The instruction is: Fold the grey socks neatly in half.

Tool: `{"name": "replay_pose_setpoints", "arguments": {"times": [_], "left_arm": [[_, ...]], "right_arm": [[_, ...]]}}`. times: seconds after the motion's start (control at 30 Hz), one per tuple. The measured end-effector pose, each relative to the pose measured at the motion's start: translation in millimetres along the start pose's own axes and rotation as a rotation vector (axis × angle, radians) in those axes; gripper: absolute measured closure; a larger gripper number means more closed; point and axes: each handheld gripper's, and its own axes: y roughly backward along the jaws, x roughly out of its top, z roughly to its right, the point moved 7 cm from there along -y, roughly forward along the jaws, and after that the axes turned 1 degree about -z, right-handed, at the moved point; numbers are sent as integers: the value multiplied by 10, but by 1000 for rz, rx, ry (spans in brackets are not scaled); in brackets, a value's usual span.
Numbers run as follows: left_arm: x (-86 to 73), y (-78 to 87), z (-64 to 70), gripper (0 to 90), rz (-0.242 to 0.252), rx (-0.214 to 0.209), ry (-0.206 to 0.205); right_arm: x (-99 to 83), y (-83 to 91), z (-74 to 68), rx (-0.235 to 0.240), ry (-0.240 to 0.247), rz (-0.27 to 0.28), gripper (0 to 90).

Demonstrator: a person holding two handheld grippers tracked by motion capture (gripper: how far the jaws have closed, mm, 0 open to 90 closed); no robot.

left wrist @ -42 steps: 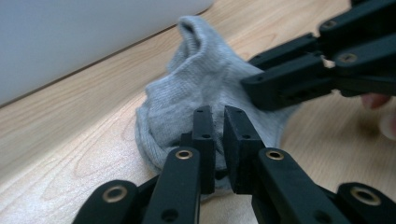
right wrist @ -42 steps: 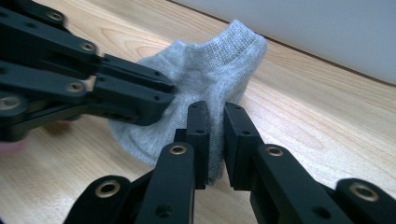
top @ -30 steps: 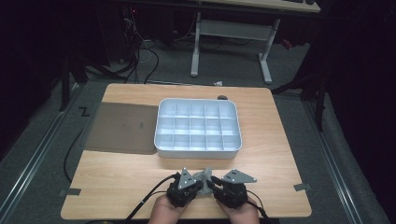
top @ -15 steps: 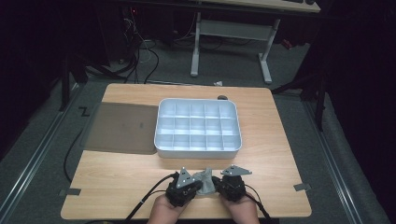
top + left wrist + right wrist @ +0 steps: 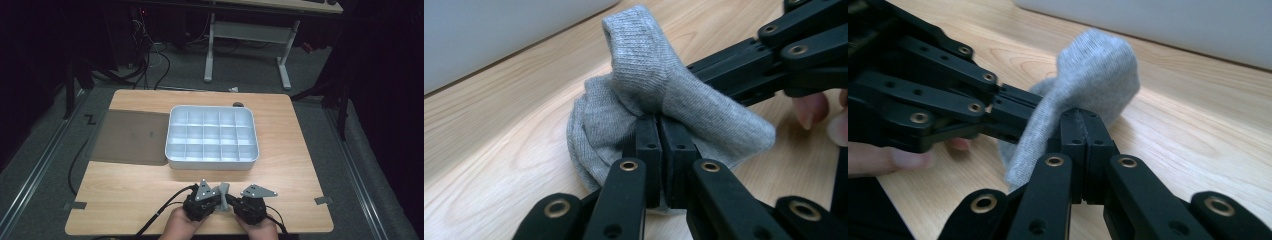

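A grey knitted sock is bunched up just above the wooden table near its front edge. My left gripper is shut on the sock's near folds. My right gripper is shut on the same sock from the other side. In the high view the sock stands as a small grey lump between the two grippers, left gripper and right gripper, with a hand behind each. Each gripper view also shows the other gripper's black jaws reaching into the cloth.
A white tray with several compartments sits at mid table, its front wall just beyond the sock. A dark grey mat lies to its left. A small dark object rests at the far table edge. Tape marks flag the front corners.
The grippers stay close together at the front edge. The grey sock now stands up a little higher between them.
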Motion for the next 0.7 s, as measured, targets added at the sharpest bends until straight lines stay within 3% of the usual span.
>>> {"name": "replay_pose_setpoints", "arguments": {"times": [0.13,0.43,0.6,0.7], "left_arm": [[31,-21,32,845,1,-2,-5],[33,74,47,760,26,5,-17],[40,171,20,736,62,20,-3],[36,212,-63,689,74,32,32]], "right_arm": [[-38,60,75,-28,2,6,900],[-97,66,207,-41,-58,26,900],[-120,63,235,-43,-56,28,900],[-116,66,243,-40,-53,32,900]]}}
